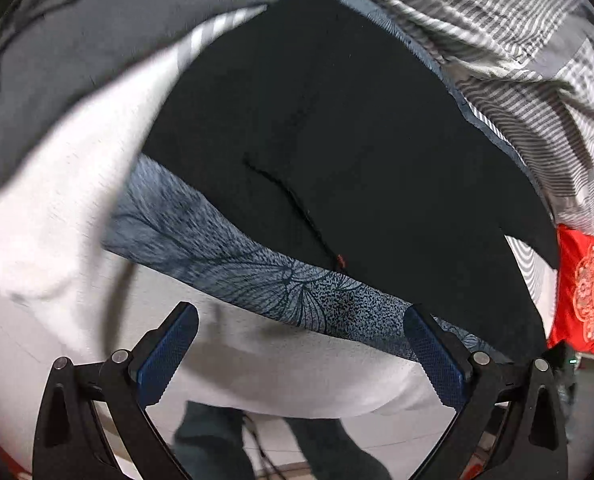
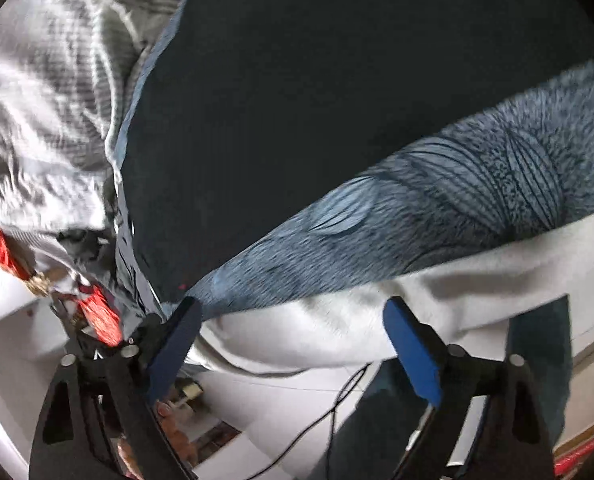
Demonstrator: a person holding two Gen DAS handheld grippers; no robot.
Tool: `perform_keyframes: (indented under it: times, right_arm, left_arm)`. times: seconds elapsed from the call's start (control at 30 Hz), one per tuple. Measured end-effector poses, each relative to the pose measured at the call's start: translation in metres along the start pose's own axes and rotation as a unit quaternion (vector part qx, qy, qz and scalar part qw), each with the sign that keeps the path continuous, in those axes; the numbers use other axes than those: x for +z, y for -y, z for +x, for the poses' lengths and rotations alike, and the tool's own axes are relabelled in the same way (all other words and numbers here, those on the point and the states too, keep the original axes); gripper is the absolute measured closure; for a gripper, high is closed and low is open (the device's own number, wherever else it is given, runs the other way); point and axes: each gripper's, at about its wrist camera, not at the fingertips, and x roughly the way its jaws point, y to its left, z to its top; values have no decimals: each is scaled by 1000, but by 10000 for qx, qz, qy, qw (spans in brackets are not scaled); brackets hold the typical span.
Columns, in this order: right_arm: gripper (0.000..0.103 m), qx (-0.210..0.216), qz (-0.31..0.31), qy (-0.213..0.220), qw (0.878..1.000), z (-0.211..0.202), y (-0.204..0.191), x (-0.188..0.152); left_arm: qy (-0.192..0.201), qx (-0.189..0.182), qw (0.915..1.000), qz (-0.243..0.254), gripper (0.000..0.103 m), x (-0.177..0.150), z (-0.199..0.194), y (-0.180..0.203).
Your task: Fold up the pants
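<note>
Black pants lie spread flat on a bed over a blue leaf-patterned sheet; a seam with a small red tag runs toward the near edge. They fill the upper part of the right wrist view too. My left gripper is open and empty, above the bed's white near edge, short of the pants. My right gripper is open and empty over the bed's edge, its left finger close to the pants' near corner.
A grey-striped quilt is bunched behind the pants. A grey pillow lies at far left. A red embroidered cushion sits at the right. A white bed skirt hangs down; the person's legs and a cable are below.
</note>
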Motion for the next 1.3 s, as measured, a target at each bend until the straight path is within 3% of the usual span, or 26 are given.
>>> perform_keyframes:
  times: [0.17,0.3,0.43,0.47,0.5,0.57,0.7,0.87,0.9,0.93,0.97,1.0,1.03,1.13,1.3]
  right_arm:
    - [15,373,152,93,9991,16,24,8]
    - [24,878,69,319,9956,16,19,10]
    - [26,1287,228,429,9905,20,11,25]
    - [36,1333,285,407,9898,23,11,29]
    - [60,1386,332,358,9891,26,10,33]
    - [86,1570,471,241,9862,29,10,38]
    - [88,1864,341,248,9816,14,-2,37]
    - [88,1914,225,120,9812,3,-7,33]
    - [88,1907,219,107,9813,3,-7,33]
    - [88,1891,215,90,9817,3,-8,33]
    - [88,1863,223,74,9822,6,-15,34]
    - [88,1827,226,63,9829,8,-19,34]
    - [88,1778,221,54,9838,8,-22,34]
    - [88,1580,120,47,9873,5,-27,37]
    - [88,1199,-258,104,9924,-9,-45,39]
  left_arm:
    - [128,-123,9998,13,0,-3,10,-8]
    - [87,-195,9998,54,0,-2,15,-13]
    - [53,-248,9995,164,0,0,19,-10]
    - [57,-277,9995,172,0,1,20,-9]
    - [62,-298,9994,183,0,2,20,-7]
    - [69,-371,9991,217,0,3,22,-2]
    - [12,-558,9984,109,3,4,27,0]
    - [39,-825,9960,-351,5,13,28,-4]
    - [41,-881,9951,-449,8,16,28,-6]
    - [47,-879,9944,-584,22,19,27,-8]
    - [36,-799,9943,-704,28,23,26,-10]
    - [40,-828,9936,-766,49,25,25,-13]
    - [10,-1095,9905,-826,78,30,23,-17]
    - [-52,-1258,9889,-790,82,39,19,-19]
    - [81,-991,9950,71,85,41,-5,1]
